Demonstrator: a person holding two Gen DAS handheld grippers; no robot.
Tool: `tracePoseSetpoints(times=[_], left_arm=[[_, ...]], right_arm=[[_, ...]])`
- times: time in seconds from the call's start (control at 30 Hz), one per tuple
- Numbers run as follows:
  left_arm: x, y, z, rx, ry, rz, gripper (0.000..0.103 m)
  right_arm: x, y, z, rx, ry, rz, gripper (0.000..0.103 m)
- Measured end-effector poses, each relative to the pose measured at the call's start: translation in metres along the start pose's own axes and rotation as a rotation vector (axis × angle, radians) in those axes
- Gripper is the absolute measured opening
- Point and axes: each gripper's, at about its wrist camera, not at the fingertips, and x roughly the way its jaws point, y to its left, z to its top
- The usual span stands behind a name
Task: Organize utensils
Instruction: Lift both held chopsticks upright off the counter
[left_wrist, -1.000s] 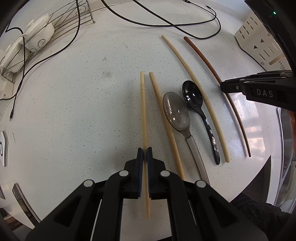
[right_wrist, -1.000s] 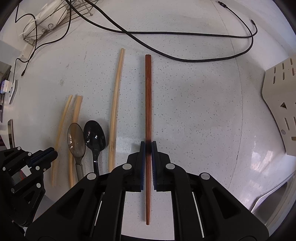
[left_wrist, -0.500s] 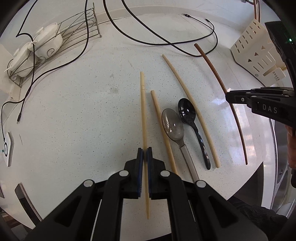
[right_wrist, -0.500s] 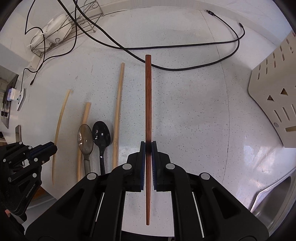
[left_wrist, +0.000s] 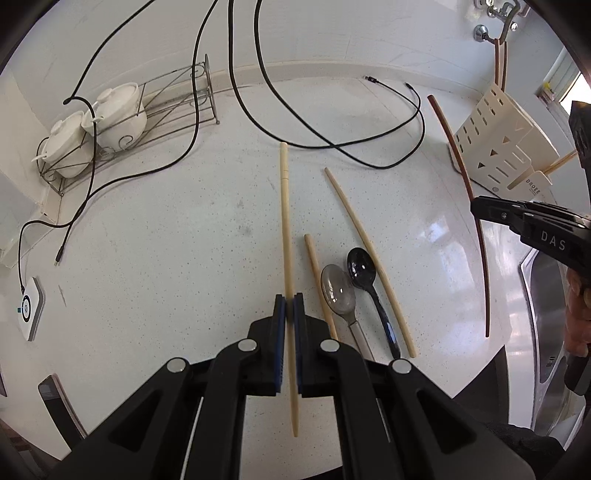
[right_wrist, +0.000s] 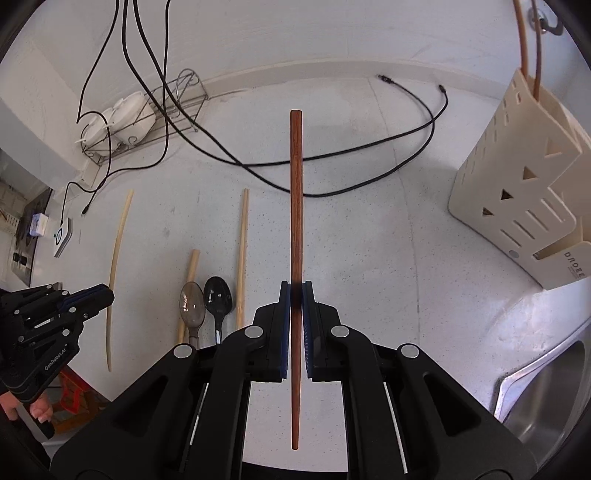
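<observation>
Your left gripper is pinching a pale chopstick at mid-frame, and your right gripper is pinching a brown chopstick at mid-frame

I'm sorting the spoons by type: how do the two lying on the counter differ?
The clear grey spoon is see-through with a pale grey handle; the black spoon is opaque, glossy and dark throughout. The black spoon's bowl lies slightly farther up the counter. Both lie bowl-up, side by side, between pale chopsticks.
</observation>
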Motion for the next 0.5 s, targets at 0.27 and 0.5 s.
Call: tracePoseSetpoints(times=[0.27, 0.5], left_arm=[[-0.037, -0.011, 0.023, 0.000, -0.143, -0.038, 0.004], [-0.060, -0.044, 0.048, 0.071, -0.243, -0.092, 0.004]], right_arm=[[-0.044, -0.028, -0.001, 0.052, -0.147, 0.023, 0.006], [-0.083, -0.057, -0.002, 0.136, -0.286, 0.017, 0.006]])
